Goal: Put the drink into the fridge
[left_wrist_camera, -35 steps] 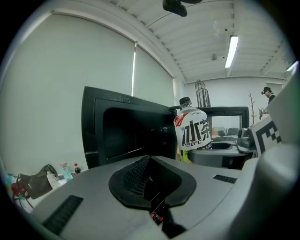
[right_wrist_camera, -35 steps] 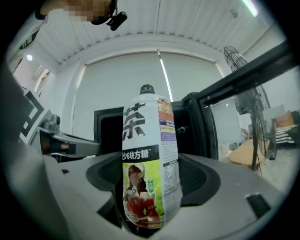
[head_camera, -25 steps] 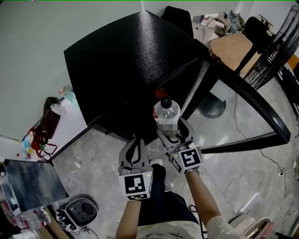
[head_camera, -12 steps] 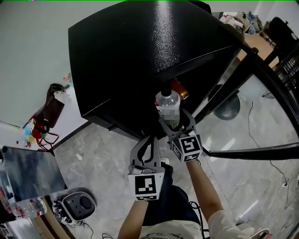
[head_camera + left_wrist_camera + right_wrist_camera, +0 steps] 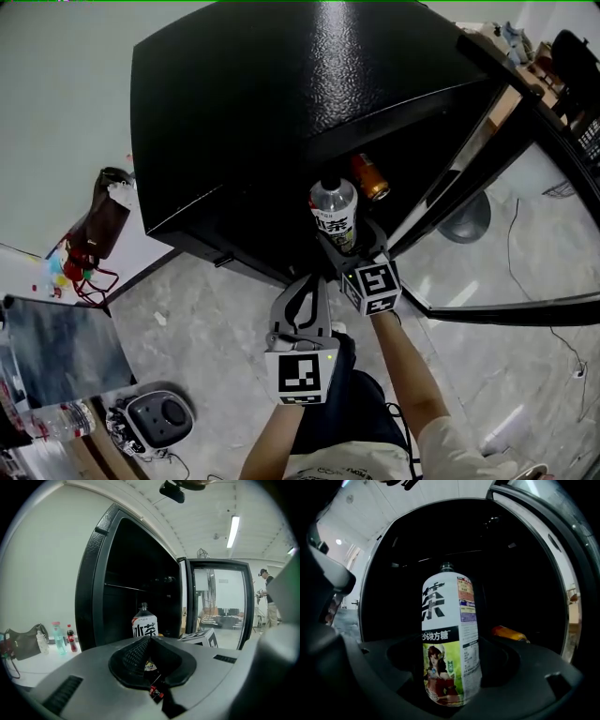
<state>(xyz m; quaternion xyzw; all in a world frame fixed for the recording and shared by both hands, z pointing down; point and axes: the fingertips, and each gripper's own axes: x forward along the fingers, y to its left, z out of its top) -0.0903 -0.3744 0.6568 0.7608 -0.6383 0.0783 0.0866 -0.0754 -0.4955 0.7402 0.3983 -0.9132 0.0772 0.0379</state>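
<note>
Nearest, the left claw [image 5: 305, 292] hangs with its jaws pressed together and nothing in them, low and to the left of the work. It has no job in this step, so it is best kept back from the opening. Just beyond it, the right claw [image 5: 347, 246] pinches the bottle [image 5: 447, 634] low on its body. The bottle stands upright, cap up, right at the mouth of the fridge [image 5: 262, 112].

The step in hand looks like carrying the drink inside. Since the grip sits near the base, the tall top could sway, so a slow, level push without tilting is wise. Farther in, an orange can [image 5: 509, 633] seems to lie on its side to the right; aim the bottle for the bare spot left of it so the two do not knock. A shelf [image 5: 126, 587] crosses the dark inside higher up, so keep the cap under it. The door [image 5: 218, 602] stands swung wide on the right, well apart from the path. Spread the jaws only once the base rests flat.
</note>
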